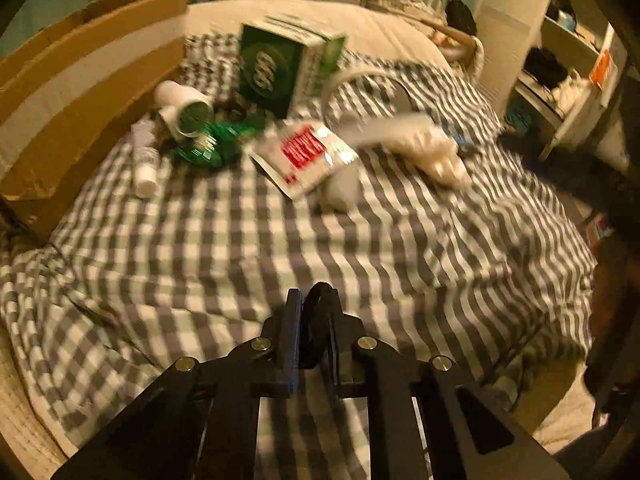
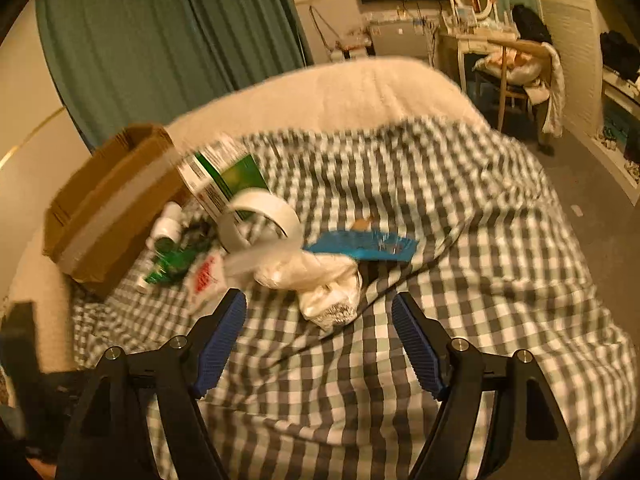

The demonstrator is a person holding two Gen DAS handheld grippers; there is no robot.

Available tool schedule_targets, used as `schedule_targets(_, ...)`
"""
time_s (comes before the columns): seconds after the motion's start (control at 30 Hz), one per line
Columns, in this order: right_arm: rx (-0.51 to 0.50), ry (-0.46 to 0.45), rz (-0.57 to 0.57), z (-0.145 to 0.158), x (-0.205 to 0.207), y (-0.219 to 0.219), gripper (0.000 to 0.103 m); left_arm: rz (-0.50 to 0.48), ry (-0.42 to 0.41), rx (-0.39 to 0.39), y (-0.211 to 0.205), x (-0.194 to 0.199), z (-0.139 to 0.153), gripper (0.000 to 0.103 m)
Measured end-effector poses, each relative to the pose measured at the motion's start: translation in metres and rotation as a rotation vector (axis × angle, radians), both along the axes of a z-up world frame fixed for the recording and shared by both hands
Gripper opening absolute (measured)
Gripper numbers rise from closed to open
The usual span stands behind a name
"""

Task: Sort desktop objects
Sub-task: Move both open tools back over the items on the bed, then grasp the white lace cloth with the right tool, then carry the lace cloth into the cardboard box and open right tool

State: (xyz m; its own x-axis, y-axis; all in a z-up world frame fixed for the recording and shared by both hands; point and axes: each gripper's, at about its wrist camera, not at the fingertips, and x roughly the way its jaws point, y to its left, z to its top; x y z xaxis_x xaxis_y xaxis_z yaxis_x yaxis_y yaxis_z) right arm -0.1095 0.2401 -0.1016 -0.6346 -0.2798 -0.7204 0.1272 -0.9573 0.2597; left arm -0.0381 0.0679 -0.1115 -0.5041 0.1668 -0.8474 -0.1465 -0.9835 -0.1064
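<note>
Checkered bedspread (image 2: 440, 240): white bag (image 2: 320, 280) beyond open right jaws.

Motion blur smears the red-and-white packet (image 1: 308, 156) beside the cardboard box (image 1: 80, 92), its lettering unreadable, and the box runs off the frame's left edge.

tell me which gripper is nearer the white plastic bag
Right. The right gripper sits open just short of the white plastic bag; the left gripper is well back across the checked blanket.
</note>
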Motion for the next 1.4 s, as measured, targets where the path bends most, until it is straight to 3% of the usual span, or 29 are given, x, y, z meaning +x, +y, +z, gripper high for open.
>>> schedule_targets(0.2,0.036,-0.019,0.048,-0.022,-0.021,-0.016,0.075,0.095,-0.048,0.004,-0.022,-0.015,-0.011,0.008)
schedule_targets(0.33,0.057,-0.066,0.046,-0.04,-0.038,-0.024,0.075,0.087,-0.042,0.007,-0.02,-0.01,-0.01,0.008)
schedule_targets(0.37,0.077,-0.074,0.043,-0.043,-0.039,-0.025,0.06,0.084,-0.036,-0.001,-0.02,-0.009,-0.009,0.008)
schedule_targets(0.4,0.104,-0.075,0.033,-0.043,-0.038,-0.025,0.025,0.085,-0.033,-0.004,-0.019,-0.009,-0.008,0.008)
schedule_targets(0.43,0.126,-0.074,0.026,-0.041,-0.037,-0.024,0.016,0.09,-0.03,0.002,-0.021,-0.011,-0.009,0.008)
schedule_targets(0.47,0.126,-0.065,0.024,-0.037,-0.035,-0.022,0.014,0.101,-0.027,0.014,-0.024,-0.012,-0.008,0.008)
schedule_targets(0.63,0.068,0.032,-0.028,-0.004,-0.011,-0.002,0.012,0.131,0.027,0.064,-0.034,-0.009,0.007,0.005)
schedule_targets(0.8,0.046,0.092,-0.056,0.027,0.017,0.011,0.012,0.15,0.137,0.115,-0.048,0.0,0.041,0.005)
schedule_targets(0.93,0.049,0.134,-0.068,0.048,0.035,0.014,0.012,0.168,0.175,0.155,-0.061,0.002,0.059,0.005)
schedule_targets(1.1,0.005,0.105,-0.059,0.048,0.066,0.013,0.012,0.146,0.2,0.178,-0.06,0.006,0.081,0.005)
schedule_targets(1.2,0.04,0.075,-0.031,0.05,0.079,0.004,0.012,0.126,0.243,0.22,-0.066,0.006,0.102,0.005)
schedule_targets(1.4,0.069,0.121,0.037,0.094,0.083,-0.029,0.012,0.123,0.312,0.218,-0.088,-0.012,0.145,0.006)
